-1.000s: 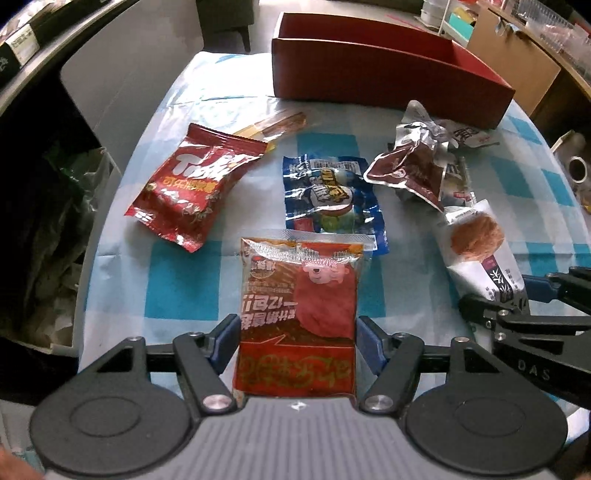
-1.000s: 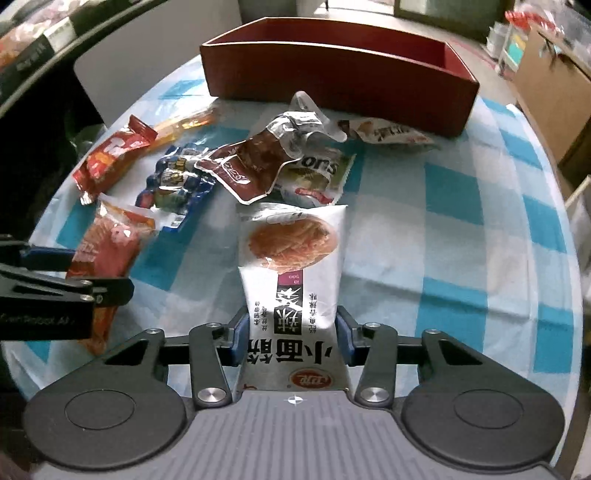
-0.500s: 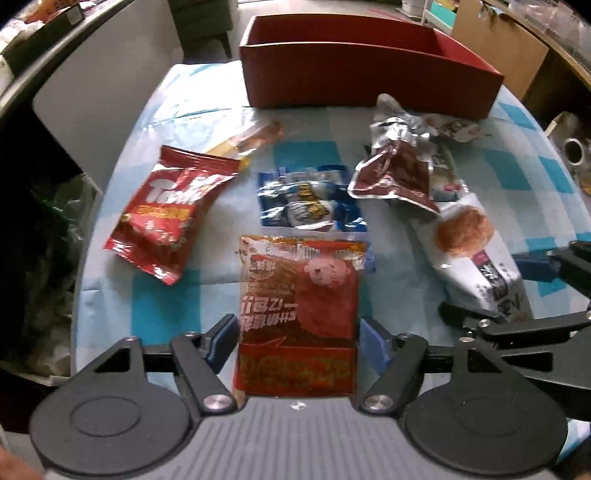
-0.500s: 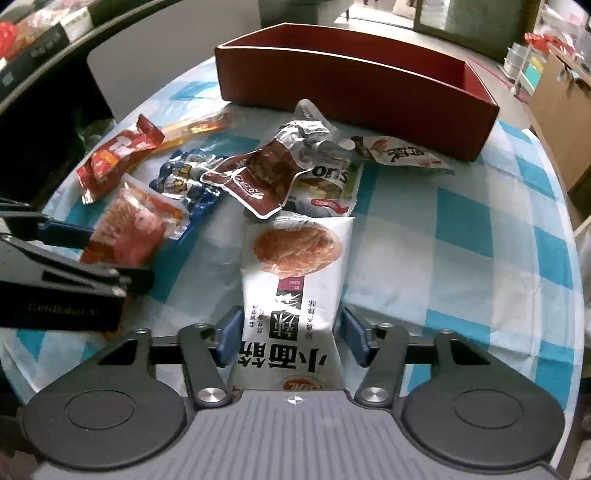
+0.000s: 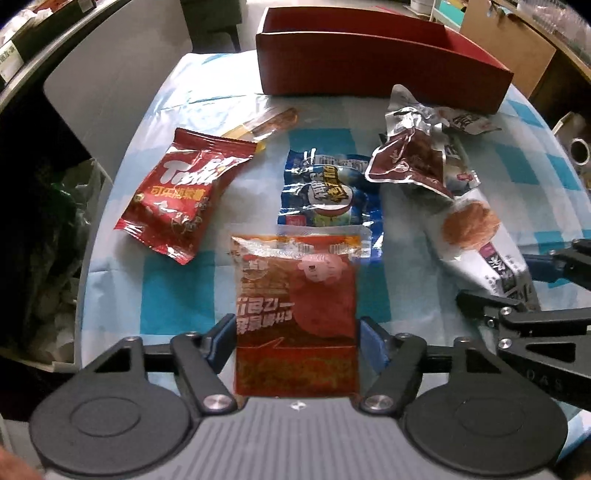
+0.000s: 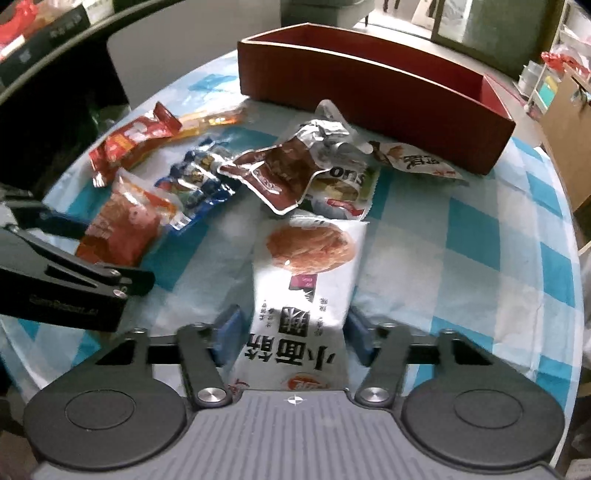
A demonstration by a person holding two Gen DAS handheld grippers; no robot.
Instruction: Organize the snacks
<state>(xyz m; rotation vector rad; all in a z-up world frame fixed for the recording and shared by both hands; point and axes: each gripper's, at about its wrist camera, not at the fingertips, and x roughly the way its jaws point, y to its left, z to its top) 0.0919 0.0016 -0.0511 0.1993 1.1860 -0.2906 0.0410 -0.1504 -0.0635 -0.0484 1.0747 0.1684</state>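
A long dark-red box (image 5: 369,62) stands open at the far edge. Nearer lie scattered snack packets: a red Tuyo-style crisp bag (image 5: 181,195) at left, a blue packet (image 5: 328,192) in the middle, a crumpled maroon foil pouch (image 5: 410,162) right, an orange-red packet (image 5: 295,317) and a white noodle-snack packet (image 6: 303,284) nearest.

A home dining corner, as far as I can tell

Ahead of my grippers I see a round table (image 6: 480,236) under a blue-and-white checked cloth, strewn with snack packets (image 5: 184,199), a long red box (image 5: 369,74) at its far side. Off to the left stand a white chair back (image 5: 122,85) and a dark shelf with labelled boxes (image 6: 48,26). Beyond and to the right I make out a wooden cabinet (image 5: 509,40) and a small white trolley (image 6: 535,85).
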